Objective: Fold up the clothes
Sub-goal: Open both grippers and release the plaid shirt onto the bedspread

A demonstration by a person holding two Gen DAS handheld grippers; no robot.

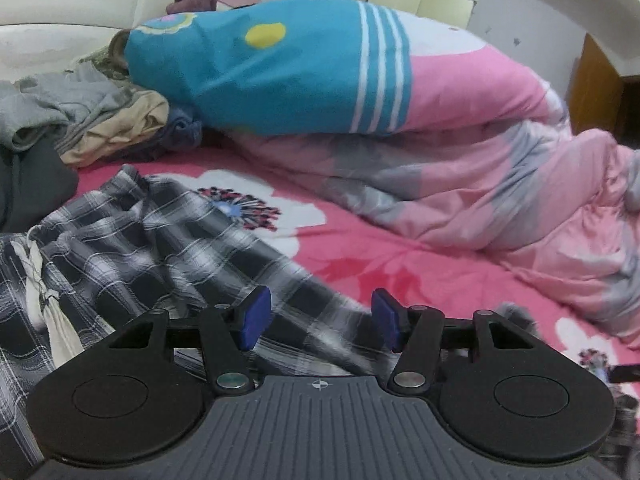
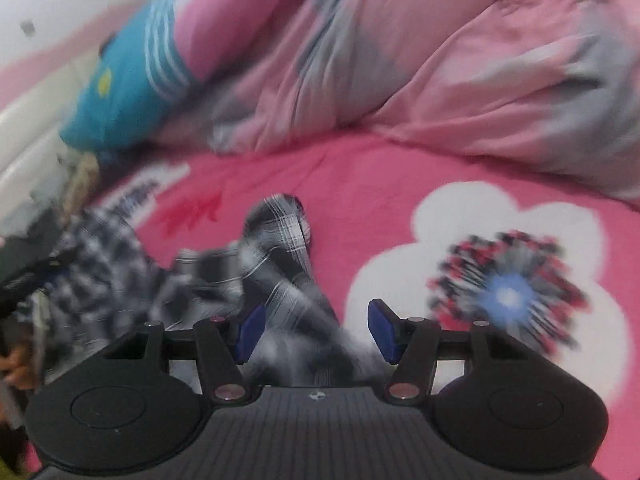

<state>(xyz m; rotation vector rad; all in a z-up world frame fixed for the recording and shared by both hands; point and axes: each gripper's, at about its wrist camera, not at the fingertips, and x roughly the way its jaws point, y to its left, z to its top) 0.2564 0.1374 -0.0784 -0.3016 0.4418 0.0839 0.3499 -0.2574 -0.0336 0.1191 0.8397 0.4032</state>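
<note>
Plaid garment (image 1: 132,248) is spread rumpled on the bed (image 1: 360,256) near its pillow end, both left gripper (image 1: 320,320) and right gripper (image 2: 316,330) held over it with jaws apart, nothing clamped; an edge should be pinched squarely before folding.

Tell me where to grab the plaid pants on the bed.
Probably take the plaid pants by the leg end that curls up off the pink sheet, coming from above: it is raised and free, while the rest lies flat and bunched.
</note>
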